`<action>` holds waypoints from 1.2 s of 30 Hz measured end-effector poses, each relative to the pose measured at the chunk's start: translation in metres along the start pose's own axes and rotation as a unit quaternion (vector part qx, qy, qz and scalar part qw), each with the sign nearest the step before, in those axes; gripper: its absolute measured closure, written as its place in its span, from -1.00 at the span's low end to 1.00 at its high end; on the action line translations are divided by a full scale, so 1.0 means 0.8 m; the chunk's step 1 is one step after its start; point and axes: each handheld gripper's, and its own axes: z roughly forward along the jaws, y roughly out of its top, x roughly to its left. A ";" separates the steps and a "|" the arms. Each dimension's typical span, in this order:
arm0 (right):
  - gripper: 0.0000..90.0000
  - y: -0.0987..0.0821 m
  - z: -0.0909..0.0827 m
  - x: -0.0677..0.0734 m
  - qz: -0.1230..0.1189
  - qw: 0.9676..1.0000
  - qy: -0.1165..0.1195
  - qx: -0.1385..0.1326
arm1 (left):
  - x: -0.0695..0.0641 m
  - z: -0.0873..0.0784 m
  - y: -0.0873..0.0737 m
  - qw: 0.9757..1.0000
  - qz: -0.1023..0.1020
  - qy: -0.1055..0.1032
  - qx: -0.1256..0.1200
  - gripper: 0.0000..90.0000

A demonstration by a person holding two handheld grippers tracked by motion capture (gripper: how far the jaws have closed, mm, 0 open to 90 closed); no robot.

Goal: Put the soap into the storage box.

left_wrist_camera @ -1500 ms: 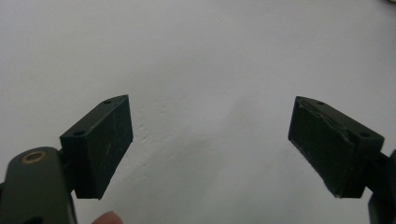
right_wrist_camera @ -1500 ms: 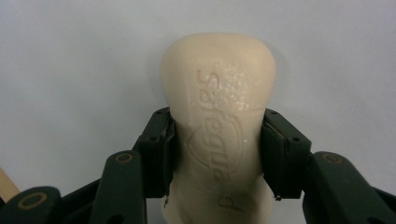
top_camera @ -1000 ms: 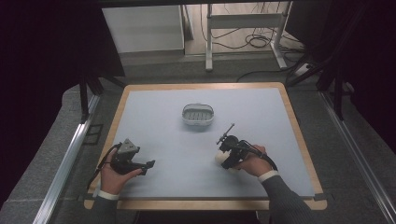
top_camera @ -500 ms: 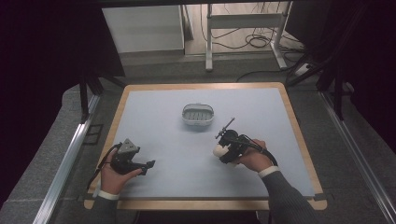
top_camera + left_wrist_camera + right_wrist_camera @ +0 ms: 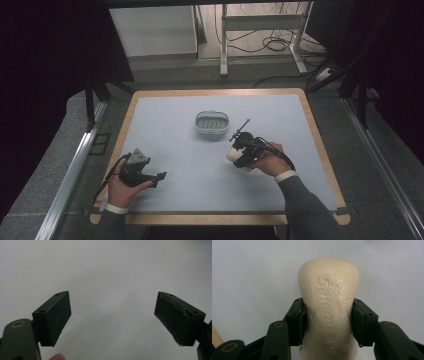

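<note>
Already the pick-up looks done: the right gripper (image 5: 328,322) has its two jaws pressed against the narrow waist of a cream bar of soap (image 5: 329,302), one pad on each flank, with the rounded end of the bar reaching out beyond the jaw tips and its embossed face turned toward the camera. In the high view the soap (image 5: 234,156) sits at the front of the right gripper (image 5: 239,152), a faint shadow on the pale mat (image 5: 200,170) below it, so it appears to be held just clear of the surface rather than resting on it. What seems to be left is the carry and the set-down; the likely target is the white soap dish (image 5: 211,122), which stands ahead of the jaws and a little to one side, near but apart from the bar, with nothing in its ribbed tray. The left gripper (image 5: 112,320) is idle, its jaws spread wide with only bare mat between them, well apart from soap and dish.
</note>
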 end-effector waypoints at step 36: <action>0.09 0.047 -0.003 -0.036 -0.007 1.000 -0.002 -0.028 | 0.000 0.000 0.000 1.000 0.000 -0.002 0.000 -0.68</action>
